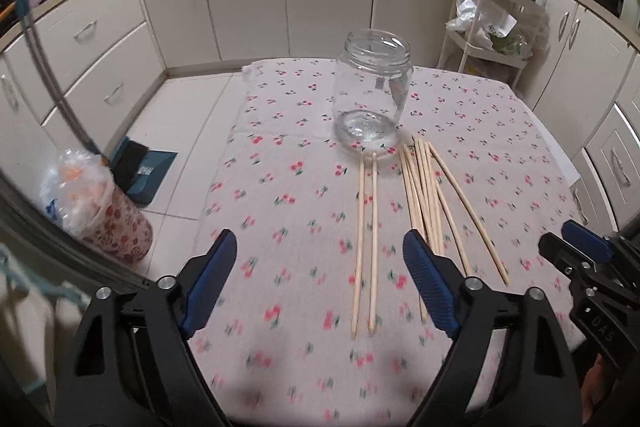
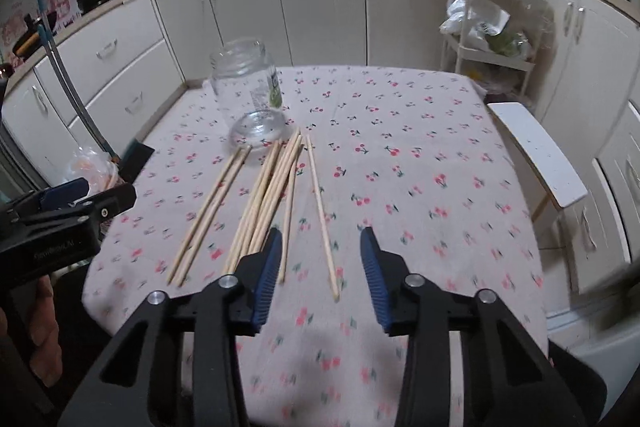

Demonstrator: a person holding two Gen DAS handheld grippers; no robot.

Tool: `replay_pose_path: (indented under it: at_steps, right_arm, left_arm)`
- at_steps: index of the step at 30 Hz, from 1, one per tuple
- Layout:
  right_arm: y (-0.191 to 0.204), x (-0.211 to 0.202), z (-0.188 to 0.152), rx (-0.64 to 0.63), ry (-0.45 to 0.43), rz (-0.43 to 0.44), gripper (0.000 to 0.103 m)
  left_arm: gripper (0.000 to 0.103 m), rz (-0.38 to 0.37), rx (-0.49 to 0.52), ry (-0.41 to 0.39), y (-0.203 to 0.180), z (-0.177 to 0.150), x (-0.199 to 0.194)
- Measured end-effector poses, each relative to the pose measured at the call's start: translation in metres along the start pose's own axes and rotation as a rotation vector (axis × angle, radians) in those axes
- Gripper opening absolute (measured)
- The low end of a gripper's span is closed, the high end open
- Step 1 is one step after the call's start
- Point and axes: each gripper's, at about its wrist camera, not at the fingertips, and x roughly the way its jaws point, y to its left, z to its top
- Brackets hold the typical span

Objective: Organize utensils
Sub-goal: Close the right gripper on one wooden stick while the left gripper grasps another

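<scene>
An empty clear glass jar [image 1: 372,91] stands upright on the cherry-print tablecloth [image 1: 288,155]; it also shows in the right wrist view [image 2: 250,99]. Several wooden chopsticks lie in front of it: a pair [image 1: 367,239] side by side, a loose bundle [image 1: 424,195] to its right, and single sticks [image 2: 322,215] further right. My left gripper [image 1: 320,279] is open and empty, above the cloth with the pair between its fingers. My right gripper [image 2: 320,271] is open and empty, over the near ends of the sticks.
A white chair [image 2: 540,155] stands at the table's right edge. A white wire rack [image 1: 492,27] with bags stands behind the table. A flowered bin with plastic [image 1: 100,203] and a dustpan [image 1: 144,171] sit on the floor at left. Cabinets surround the room.
</scene>
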Motion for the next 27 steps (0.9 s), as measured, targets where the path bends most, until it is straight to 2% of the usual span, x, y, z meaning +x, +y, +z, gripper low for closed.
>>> replay_pose_path:
  at_steps: [3,7,9,17,18,22,24,27]
  right_arm:
    - [-0.002,0.032,0.014,-0.016,0.030,0.004,0.040]
    - [-0.003,0.069,0.029,-0.032,0.075,0.015,0.036]
    - [-0.003,0.079,0.034,-0.042,0.086,0.014,0.035]
    - [0.005,0.111,0.044,-0.099,0.126,0.022,0.033]
    - [0.005,0.115,0.044,-0.104,0.132,0.024,0.031]
    - [-0.002,0.122,0.046,-0.096,0.131,0.025,0.019]
    - [-0.009,0.124,0.049,-0.079,0.134,0.029,0.007]
    - [-0.013,0.125,0.051,-0.074,0.140,0.042,0.006]
  left_arm:
    - [0.075,0.000,0.006,0.014,-0.004,0.008,0.022]
    - [0.063,-0.033,-0.010,0.067,-0.007,0.020,0.067]
    - [0.062,-0.059,-0.005,0.071,-0.010,0.027,0.082]
    - [0.061,-0.057,0.038,0.094,-0.018,0.034,0.110]
    - [0.059,-0.057,0.042,0.099,-0.019,0.033,0.114]
    - [0.043,-0.055,0.062,0.124,-0.022,0.031,0.129]
    - [0.037,-0.045,0.084,0.104,-0.025,0.031,0.132]
    - [0.030,-0.053,0.093,0.103,-0.024,0.032,0.131]
